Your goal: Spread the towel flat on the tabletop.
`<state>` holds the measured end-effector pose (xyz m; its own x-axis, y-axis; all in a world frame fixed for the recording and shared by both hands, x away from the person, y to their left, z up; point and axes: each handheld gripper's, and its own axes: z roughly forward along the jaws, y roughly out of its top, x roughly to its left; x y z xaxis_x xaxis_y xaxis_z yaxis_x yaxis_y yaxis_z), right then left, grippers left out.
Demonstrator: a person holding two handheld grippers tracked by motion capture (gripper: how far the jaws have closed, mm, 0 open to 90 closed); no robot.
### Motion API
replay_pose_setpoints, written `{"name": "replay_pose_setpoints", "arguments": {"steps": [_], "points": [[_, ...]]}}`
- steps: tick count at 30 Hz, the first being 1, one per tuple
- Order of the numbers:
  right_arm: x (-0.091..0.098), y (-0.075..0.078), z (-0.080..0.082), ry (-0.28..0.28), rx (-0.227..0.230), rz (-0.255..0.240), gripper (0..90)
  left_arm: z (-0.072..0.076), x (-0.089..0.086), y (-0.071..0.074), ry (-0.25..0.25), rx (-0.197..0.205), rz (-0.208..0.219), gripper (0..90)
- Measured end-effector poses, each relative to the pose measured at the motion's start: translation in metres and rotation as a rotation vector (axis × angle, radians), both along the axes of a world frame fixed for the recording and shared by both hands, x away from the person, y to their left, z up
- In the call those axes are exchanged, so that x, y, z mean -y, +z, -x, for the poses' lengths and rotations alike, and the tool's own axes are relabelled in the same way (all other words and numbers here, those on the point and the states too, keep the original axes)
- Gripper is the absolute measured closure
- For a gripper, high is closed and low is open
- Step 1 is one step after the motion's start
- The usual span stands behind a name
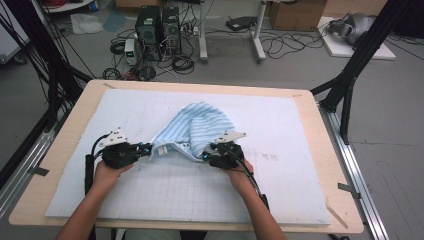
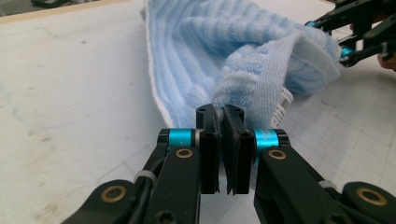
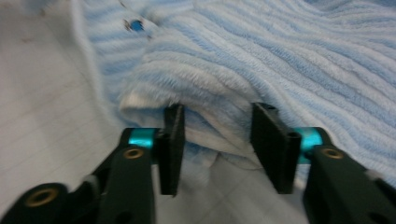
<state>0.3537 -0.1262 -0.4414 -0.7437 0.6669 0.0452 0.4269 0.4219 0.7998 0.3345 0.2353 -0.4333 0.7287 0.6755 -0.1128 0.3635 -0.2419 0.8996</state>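
A light blue striped towel [image 1: 200,125] lies bunched in the middle of the white gridded mat [image 1: 150,200]. My left gripper [image 1: 150,149] is at the towel's near left corner. In the left gripper view its jaws [image 2: 219,114] are shut on a pinched fold of the towel [image 2: 224,42], beside a white label [image 2: 282,105]. My right gripper [image 1: 205,156] is at the towel's near right edge. In the right gripper view it [image 3: 219,116] stands open, with a folded towel edge [image 3: 280,56] between the jaws and the pads not pressing on it. The right gripper [image 2: 334,37] also appears far off in the left gripper view.
The mat covers most of a wooden table [image 1: 330,150], with bare mat in front of and beside the towel. Beyond the far edge are computer towers [image 1: 157,30] and cables on the floor. Black frame legs [image 1: 350,75] stand at both sides.
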Motion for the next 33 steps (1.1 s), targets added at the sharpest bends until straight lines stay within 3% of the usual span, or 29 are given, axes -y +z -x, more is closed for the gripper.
{"name": "replay_pose_setpoints", "arguments": {"steps": [2, 5, 8, 11, 15, 18, 21, 25, 26, 28, 33], "points": [[-0.003, -0.004, -0.008, -0.004, -0.025, 0.025, 74.1, 0.002, -0.005, -0.001, 0.007, -0.003, 0.007, 84.9], [-0.001, -0.005, -0.018, -0.027, -0.057, -0.002, 81.9, 0.002, -0.011, -0.002, 0.01, -0.005, 0.003, 84.9], [0.001, -0.002, -0.023, -0.057, -0.049, 0.001, 83.4, 0.003, -0.018, -0.003, 0.021, -0.013, 0.005, 84.9], [0.005, 0.001, -0.031, -0.124, -0.052, -0.031, 83.9, 0.005, -0.021, -0.002, 0.012, -0.012, 0.01, 85.1], [0.008, 0.005, -0.043, -0.254, -0.027, -0.009, 84.3, 0.006, -0.02, -0.006, -0.022, -0.023, 0.02, 85.1], [0.009, 0.005, -0.05, -0.293, -0.039, -0.004, 84.1, 0.005, -0.017, -0.009, -0.038, -0.029, 0.017, 85.0], [0.008, 0.007, -0.048, -0.28, -0.029, -0.013, 76.7, 0.005, -0.017, -0.009, -0.036, -0.025, 0.029, 83.3], [0.017, 0.015, -0.039, -0.285, -0.011, -0.061, 63.0, 0.005, -0.023, -0.009, 0.019, -0.027, 0.058, 68.5], [0.021, 0.018, -0.036, -0.289, -0.015, -0.08, 63.6, 0.005, -0.025, -0.008, 0.026, -0.021, 0.062, 67.5], [0.029, 0.024, -0.027, -0.287, 0.026, -0.083, 66.9, 0.005, -0.027, -0.008, 0.045, -0.009, 0.072, 65.1], [0.048, 0.025, -0.01, -0.283, 0.048, -0.017, 69.5, 0.004, -0.032, -0.006, 0.09, 0.014, 0.078, 62.1]]}}
